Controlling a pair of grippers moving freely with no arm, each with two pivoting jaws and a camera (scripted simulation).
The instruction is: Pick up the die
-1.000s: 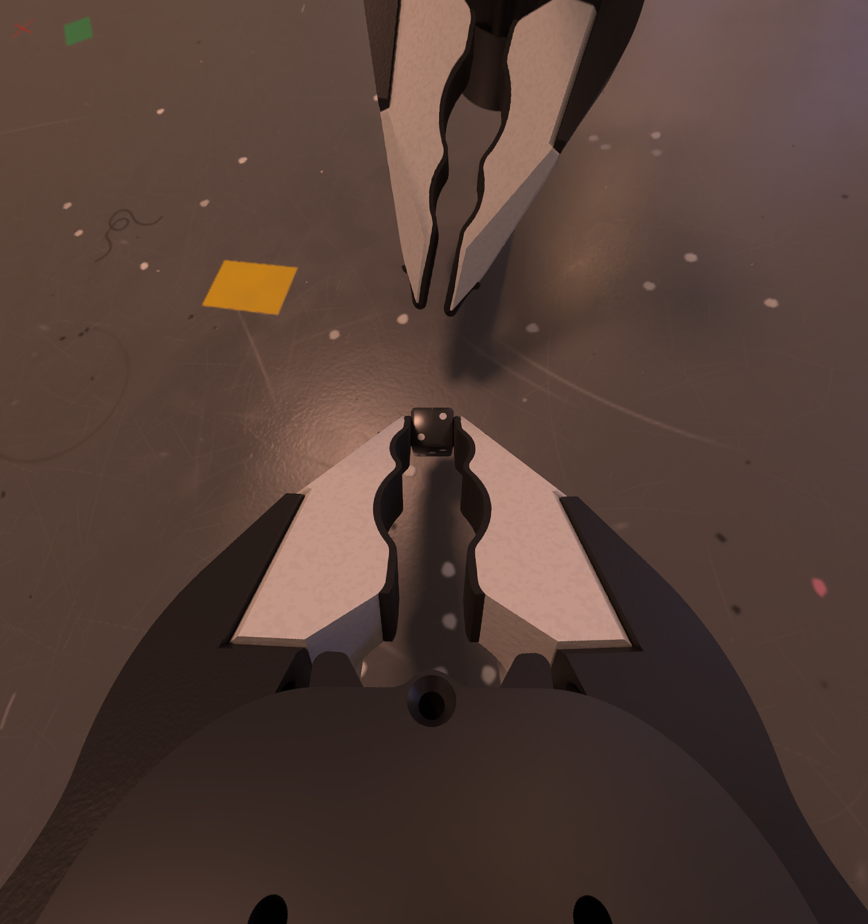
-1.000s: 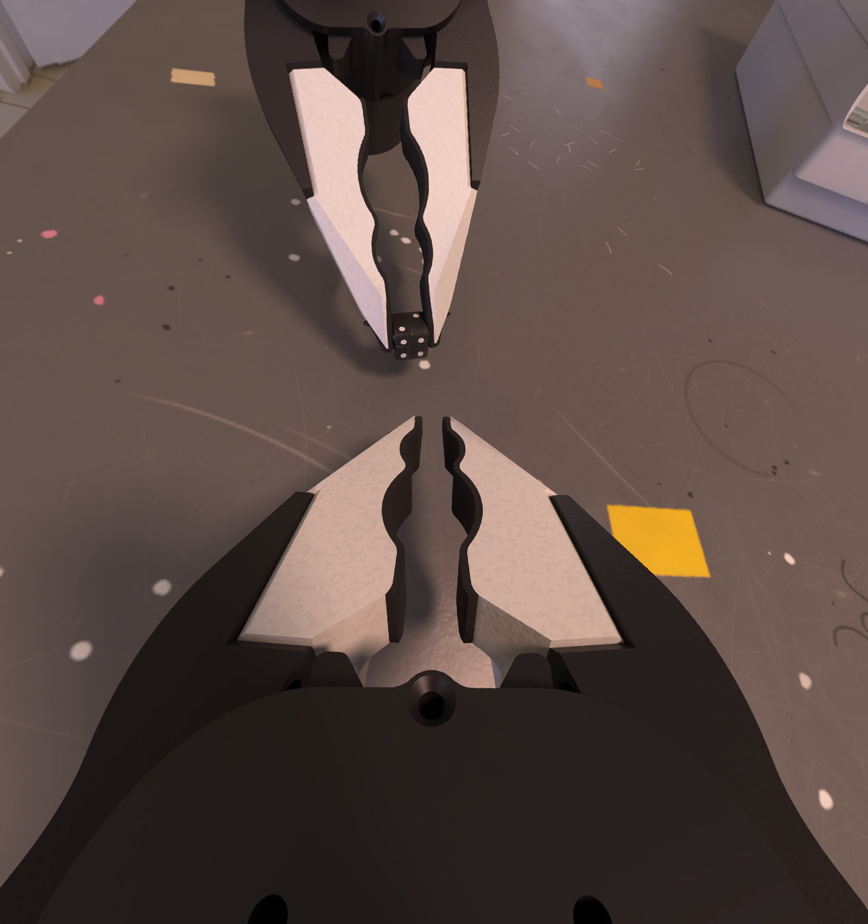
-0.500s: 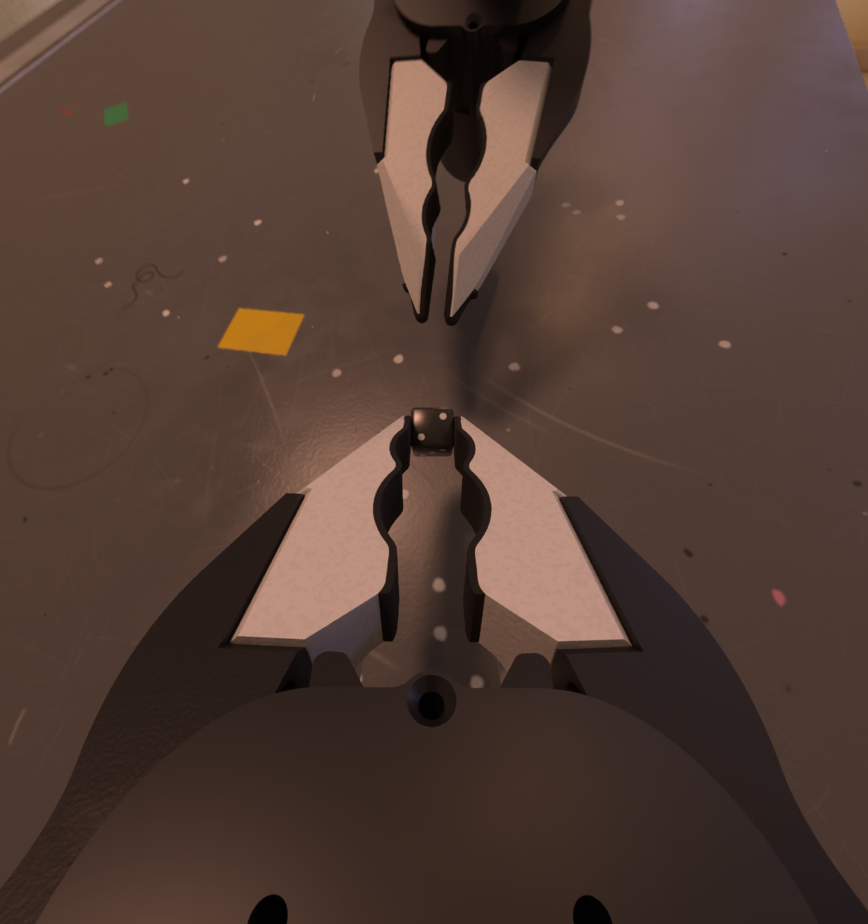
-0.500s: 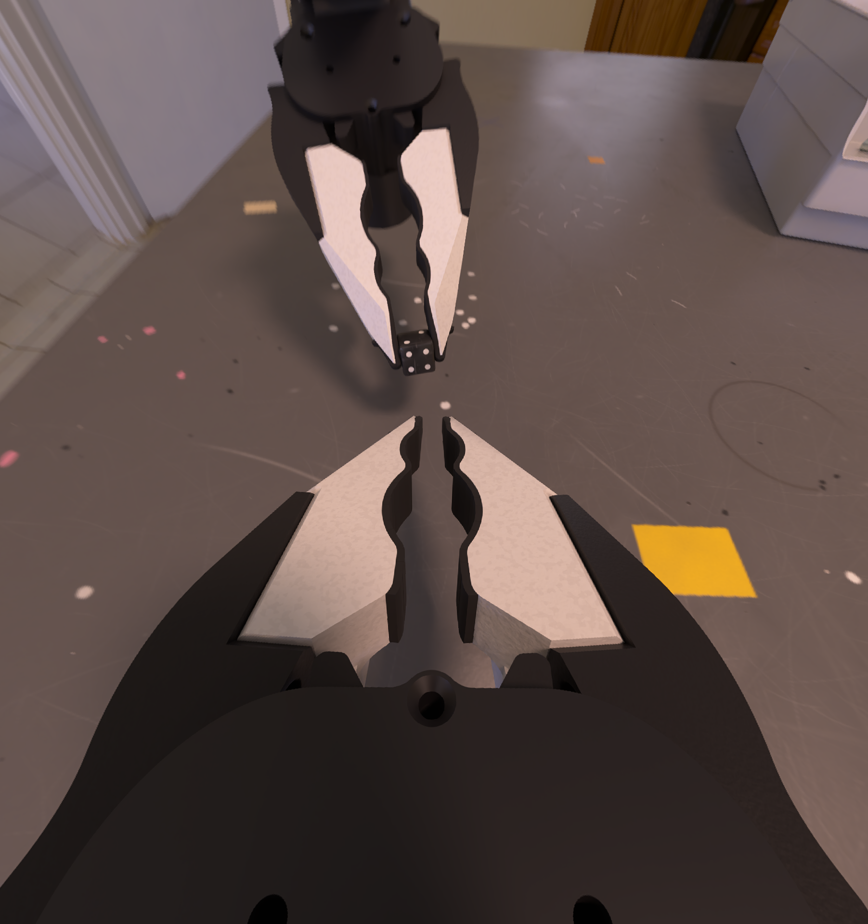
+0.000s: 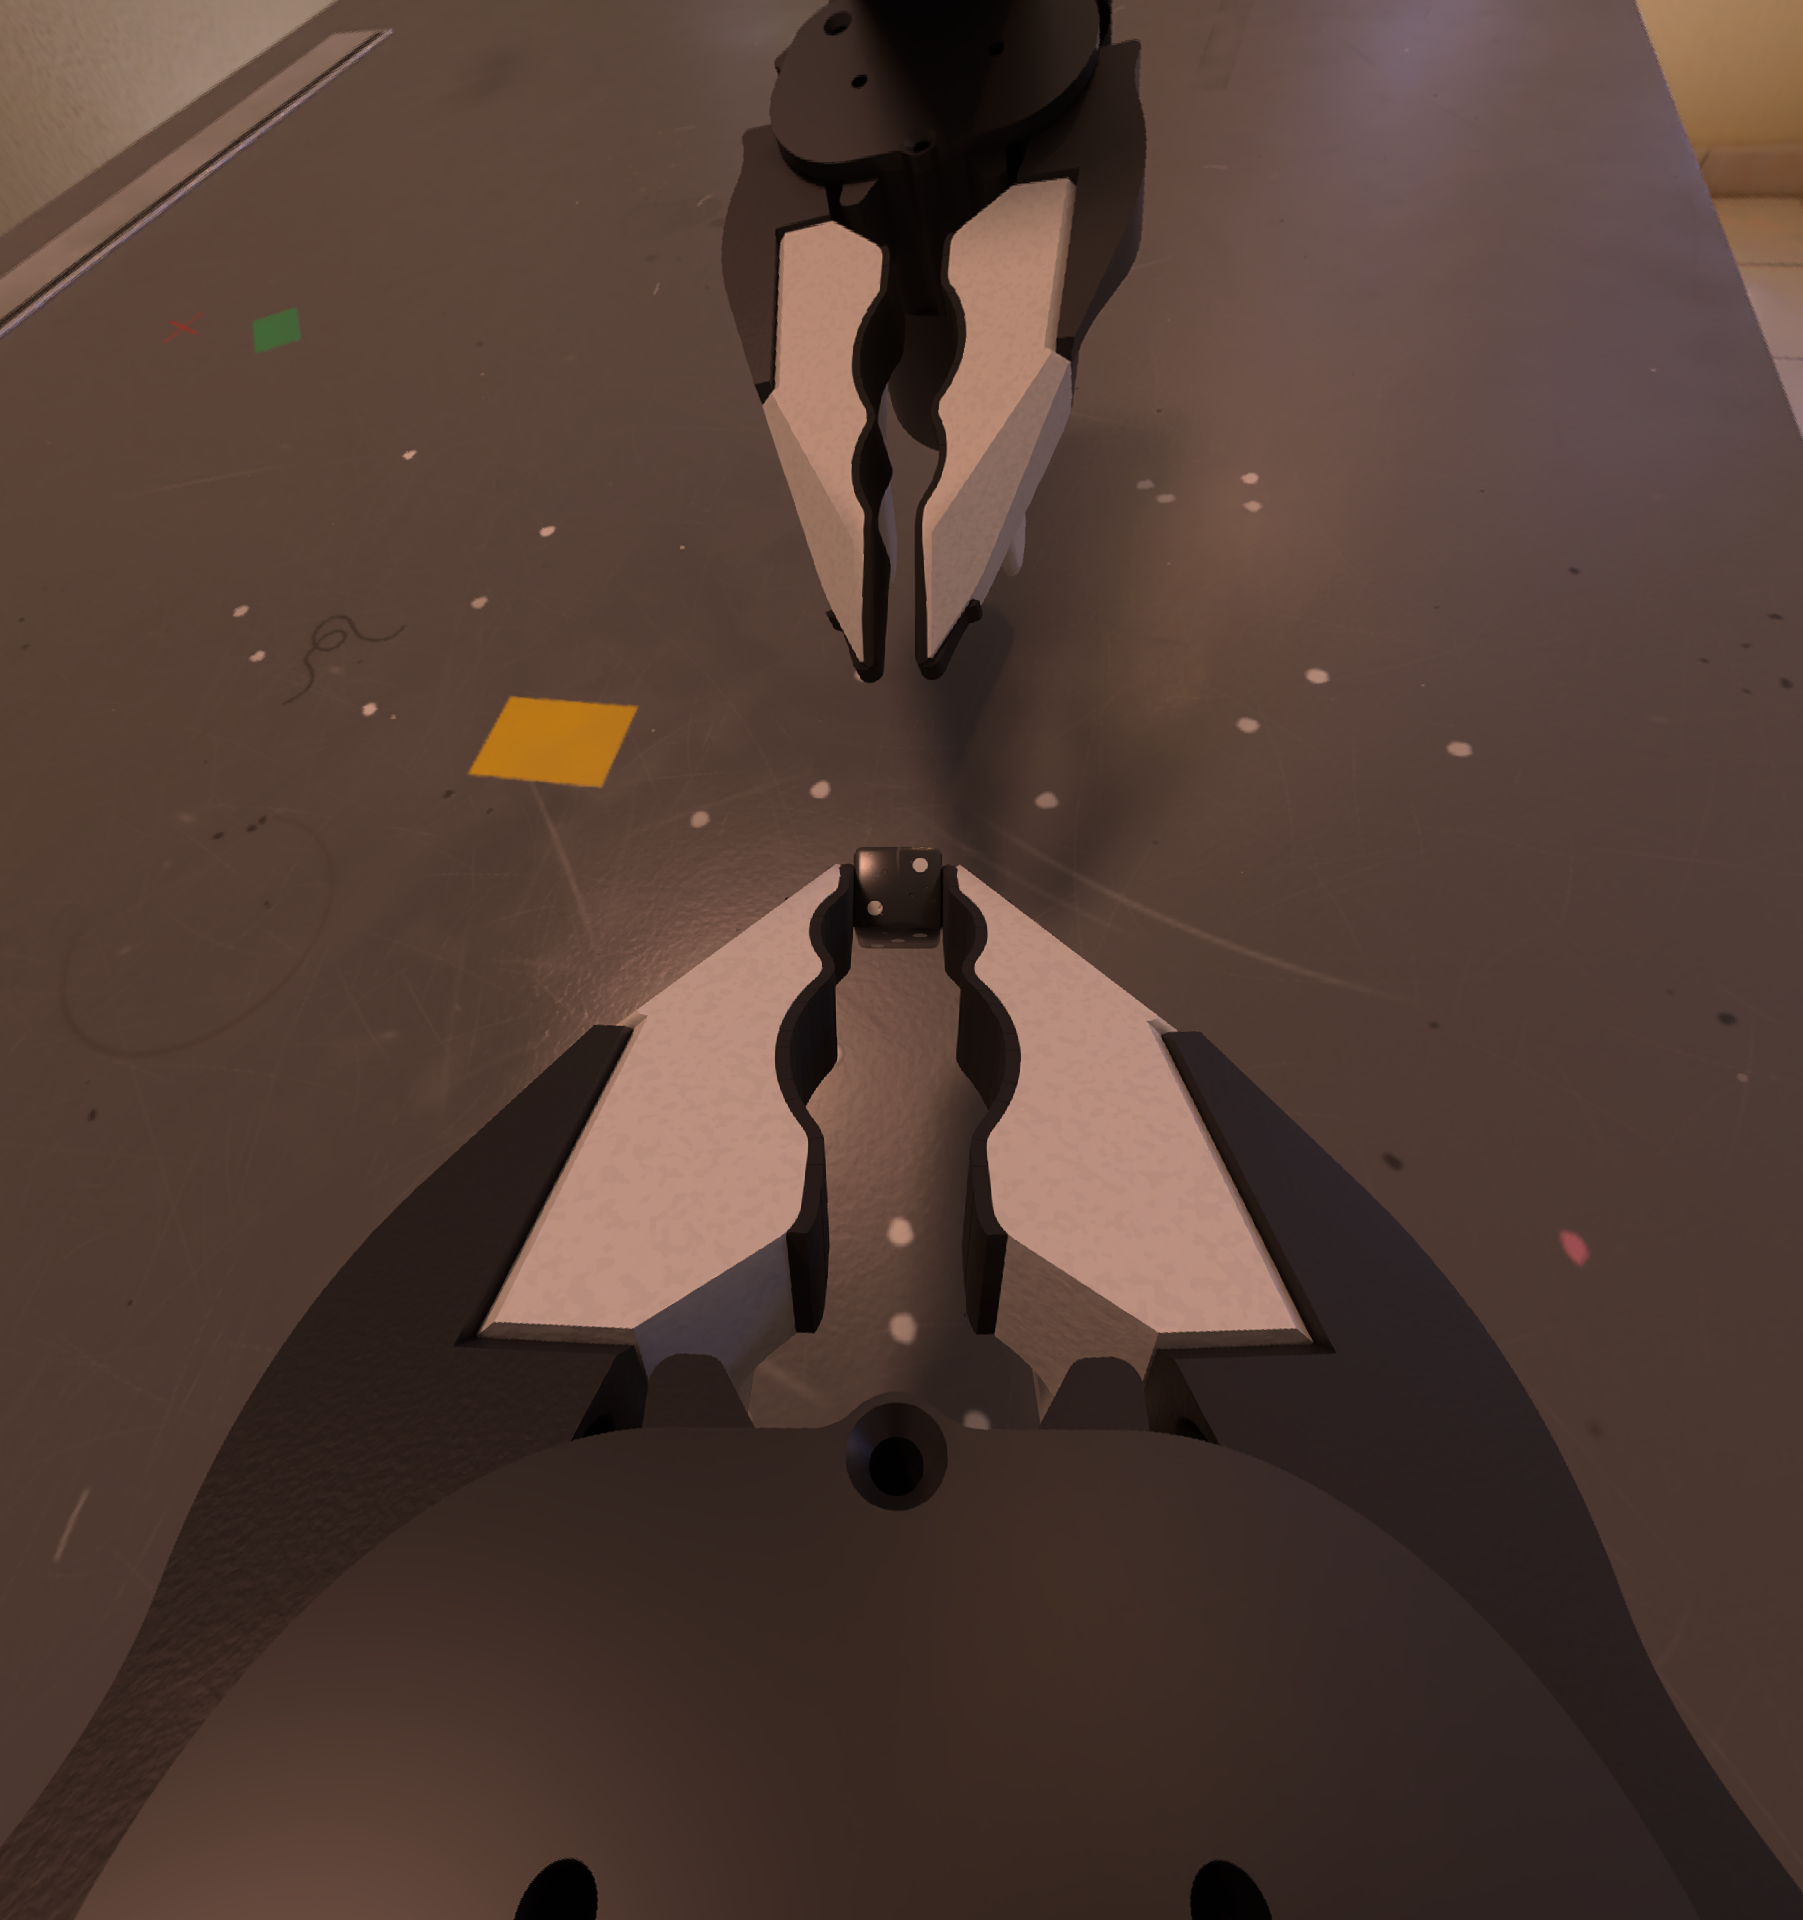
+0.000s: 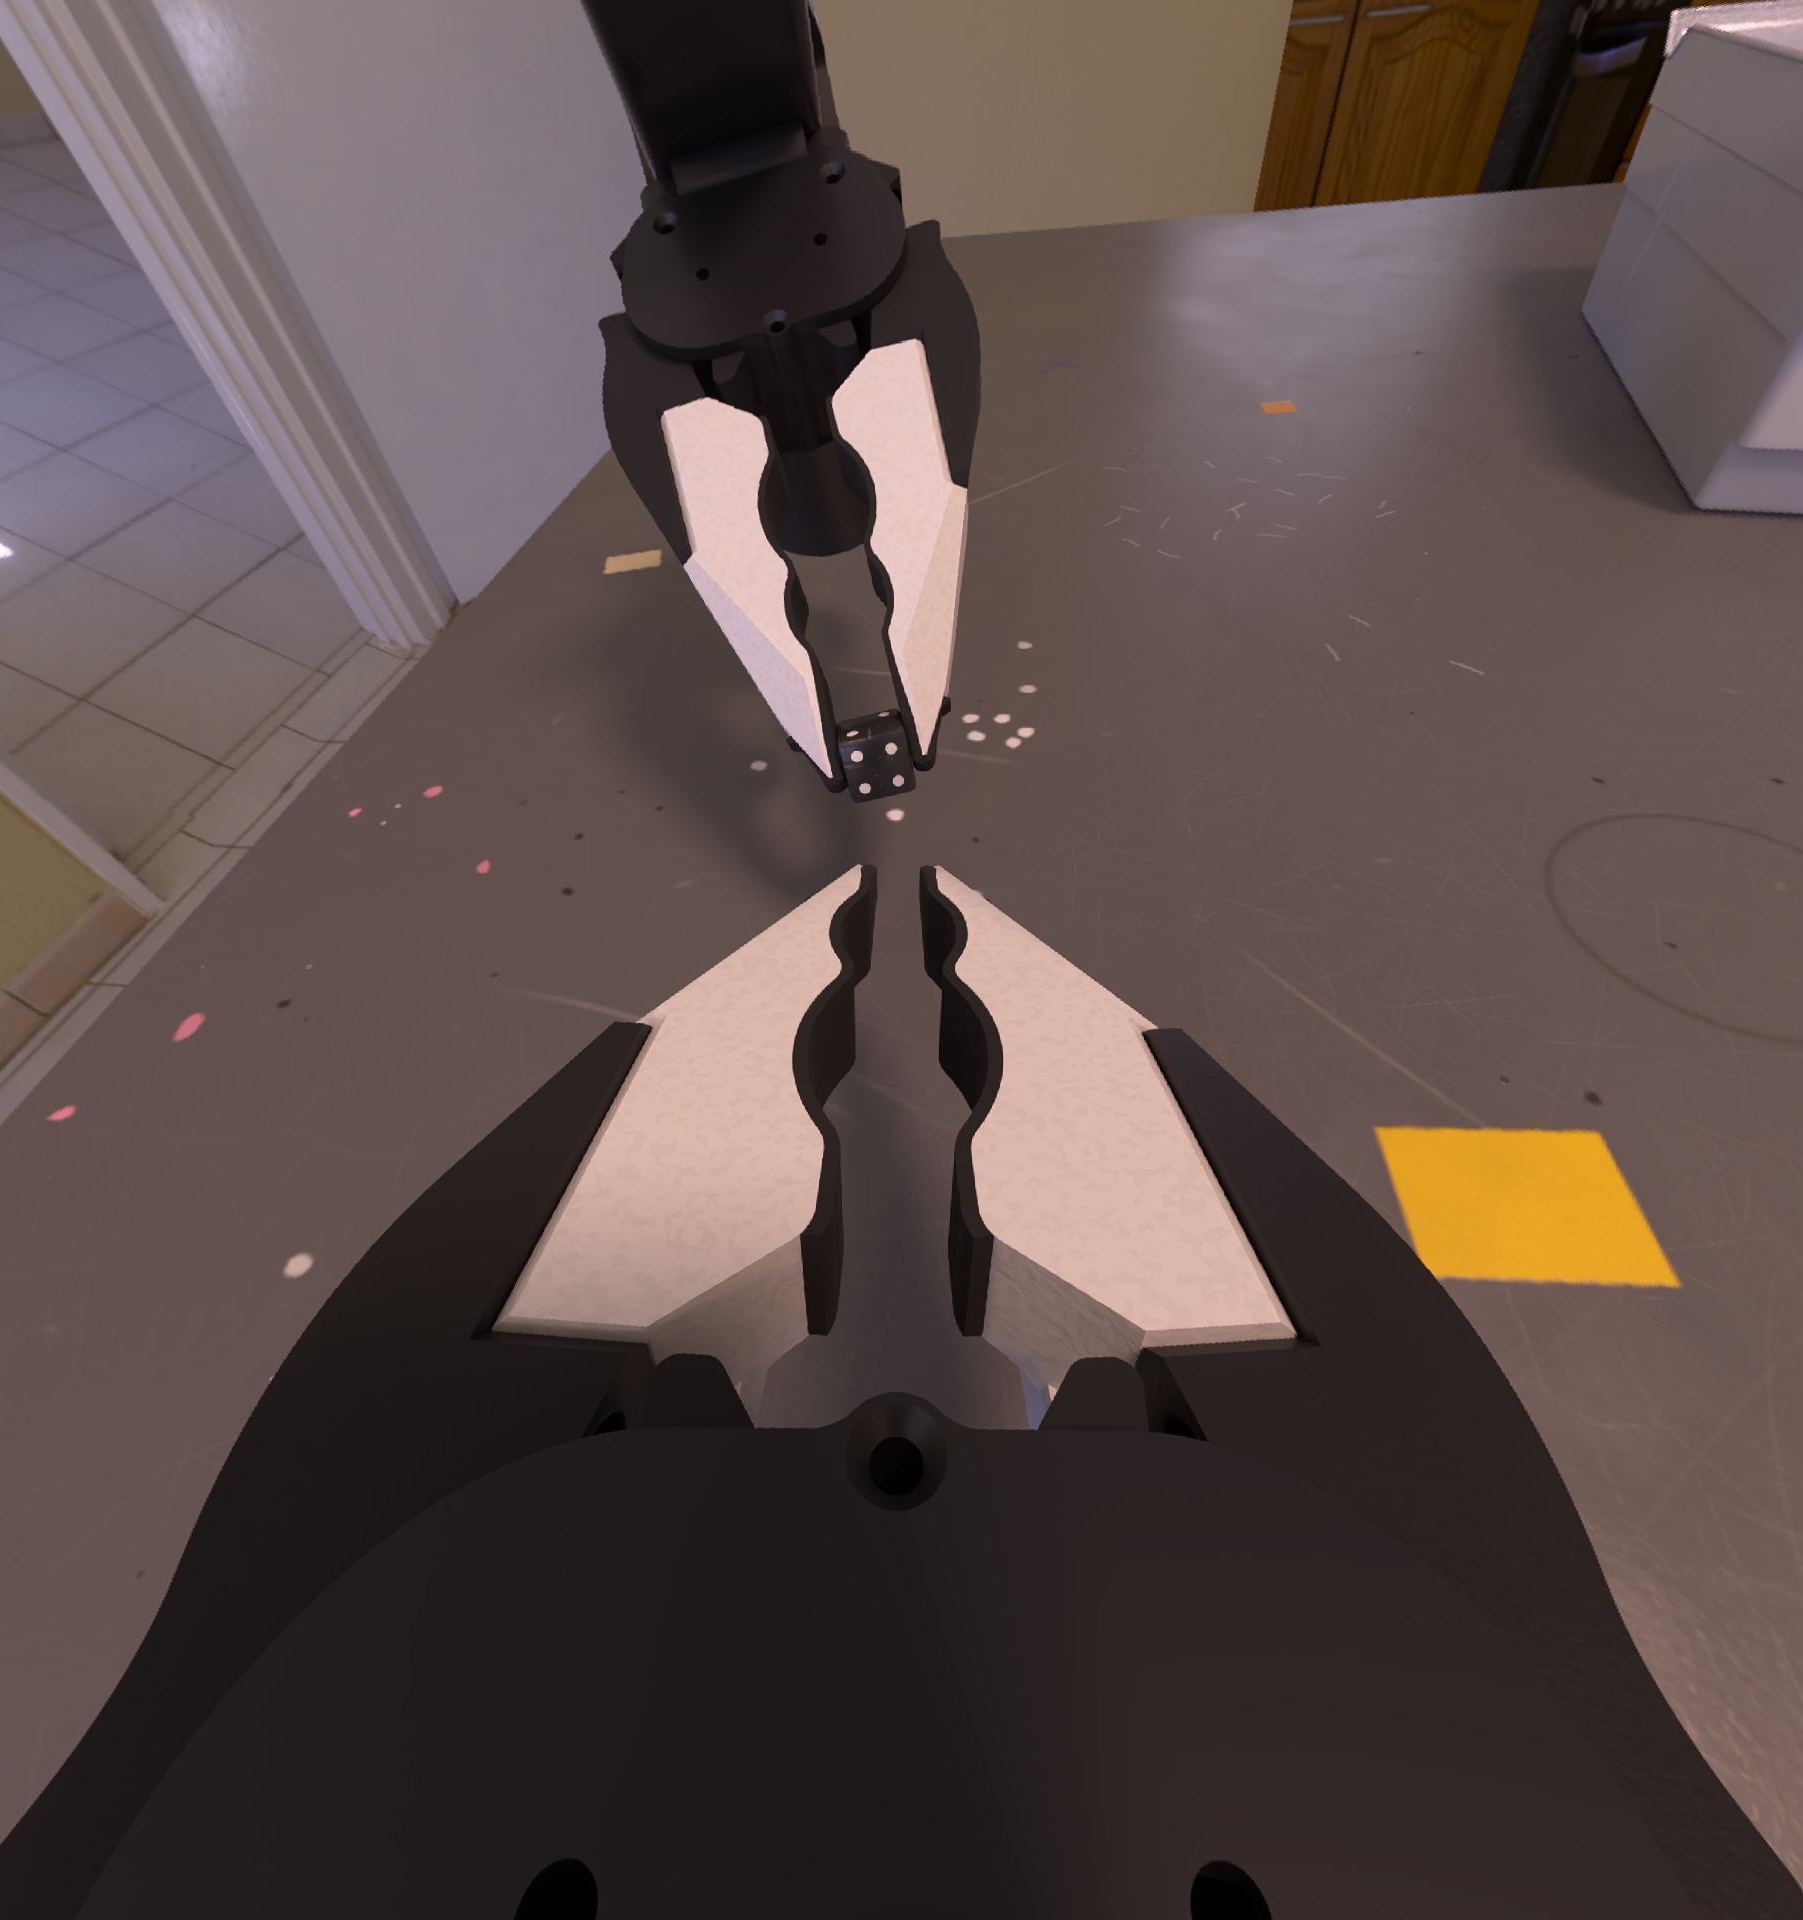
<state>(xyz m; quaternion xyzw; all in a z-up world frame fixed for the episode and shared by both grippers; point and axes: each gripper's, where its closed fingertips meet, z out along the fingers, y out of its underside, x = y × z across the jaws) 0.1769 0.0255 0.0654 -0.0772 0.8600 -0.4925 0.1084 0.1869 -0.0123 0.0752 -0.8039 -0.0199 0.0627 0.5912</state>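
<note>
A small black die with white pips sits pinched between the tips of my left gripper, which is shut on it and holds it above the grey table. From the right wrist view the die shows at the tips of the left gripper, clear of the table surface. My right gripper is empty, its jaws nearly together with a narrow gap, and it faces the left gripper a short way off. It also shows in the left wrist view.
The grey table bears a yellow square, a green square, paint specks and scratches. A white box-like unit stands at the far right. The table edge drops to a tiled floor on the left.
My left gripper has risen with the die, lifting it off the table. My right gripper has also risen and drawn back, so more of the room shows. Both jaws kept their spacing.
</note>
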